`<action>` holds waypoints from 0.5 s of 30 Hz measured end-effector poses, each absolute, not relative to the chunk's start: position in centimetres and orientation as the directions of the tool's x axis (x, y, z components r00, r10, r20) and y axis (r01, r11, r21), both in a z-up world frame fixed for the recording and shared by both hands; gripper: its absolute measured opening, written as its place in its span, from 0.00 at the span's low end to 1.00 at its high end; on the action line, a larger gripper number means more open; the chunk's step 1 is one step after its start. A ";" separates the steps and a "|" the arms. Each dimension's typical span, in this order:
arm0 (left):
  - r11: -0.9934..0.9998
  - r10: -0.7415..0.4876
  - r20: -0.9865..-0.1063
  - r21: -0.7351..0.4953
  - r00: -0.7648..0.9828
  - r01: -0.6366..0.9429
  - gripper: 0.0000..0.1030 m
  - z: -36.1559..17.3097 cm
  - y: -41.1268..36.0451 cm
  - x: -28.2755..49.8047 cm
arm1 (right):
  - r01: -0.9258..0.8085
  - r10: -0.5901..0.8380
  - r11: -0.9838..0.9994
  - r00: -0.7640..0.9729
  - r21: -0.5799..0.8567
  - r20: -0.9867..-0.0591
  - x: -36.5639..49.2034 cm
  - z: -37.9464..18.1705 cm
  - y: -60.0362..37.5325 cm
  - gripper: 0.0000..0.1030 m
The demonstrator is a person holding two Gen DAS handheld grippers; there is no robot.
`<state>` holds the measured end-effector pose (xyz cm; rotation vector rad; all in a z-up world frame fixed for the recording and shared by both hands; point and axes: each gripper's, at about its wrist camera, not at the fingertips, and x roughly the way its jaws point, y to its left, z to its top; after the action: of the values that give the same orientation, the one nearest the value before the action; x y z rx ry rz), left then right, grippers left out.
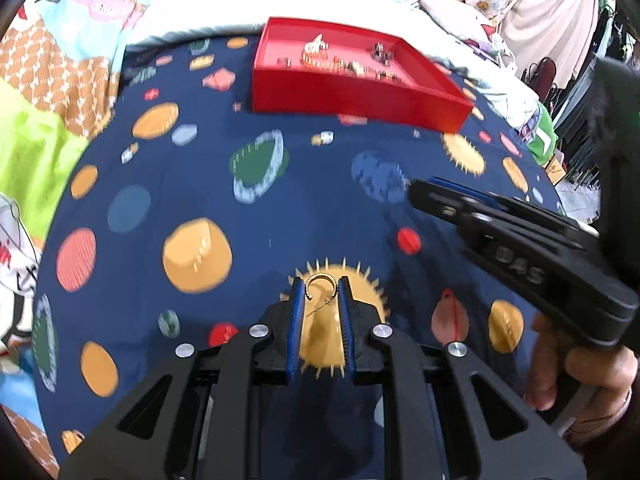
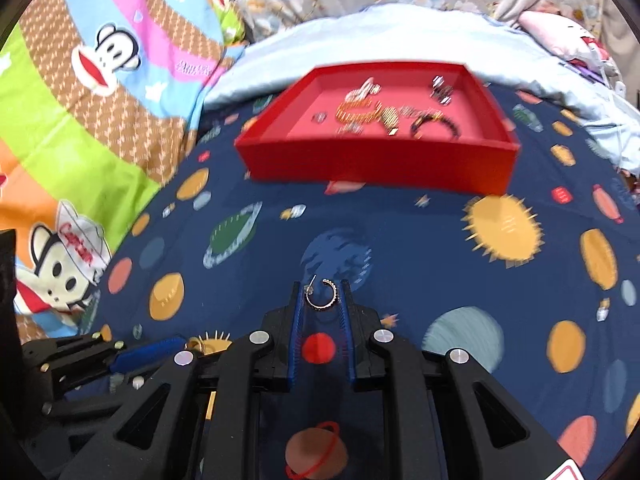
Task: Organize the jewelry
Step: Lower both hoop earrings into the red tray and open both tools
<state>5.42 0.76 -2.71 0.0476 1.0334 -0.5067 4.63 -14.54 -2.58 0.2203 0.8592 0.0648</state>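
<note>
My left gripper is shut on a gold hoop earring, held above the navy planet-print cloth. My right gripper is shut on a silver hoop earring. A red tray lies ahead on the cloth and holds several jewelry pieces, among them a gold bracelet and a dark bracelet; the tray also shows in the right wrist view. The right gripper's body shows to the right in the left wrist view. The left gripper shows at lower left in the right wrist view.
The navy cloth lies over a bed. A colourful monkey-print blanket lies to the left. A white quilt and floral bedding lie behind the tray. A hand grips the right tool.
</note>
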 end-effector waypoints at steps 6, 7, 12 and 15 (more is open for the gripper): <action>0.879 -0.404 -0.780 -0.186 0.478 0.439 0.16 0.5 -0.2 8.0 | 0.071 0.120 0.968 0.710 0.239 -0.694 4.2 1.0 -17.5 0.15; 0.878 -0.410 -0.771 -0.188 0.488 0.440 0.16 1.0 -0.4 8.6 | 0.074 0.113 0.969 0.720 0.237 -0.685 4.4 1.7 -18.1 0.15; 0.869 -0.439 -0.715 -0.183 0.545 0.459 0.16 4.3 -2.0 12.3 | 0.085 0.087 0.969 0.757 0.230 -0.648 6.2 4.2 -20.6 0.15; 0.870 -0.438 -0.693 -0.165 0.573 0.466 0.16 5.6 -3.5 15.2 | 0.091 0.078 0.969 0.773 0.231 -0.630 7.9 5.3 -22.0 0.15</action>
<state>15.22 -3.51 5.63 0.0373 0.8012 -0.5296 7.89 -21.96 5.32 0.2562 0.6896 -0.0071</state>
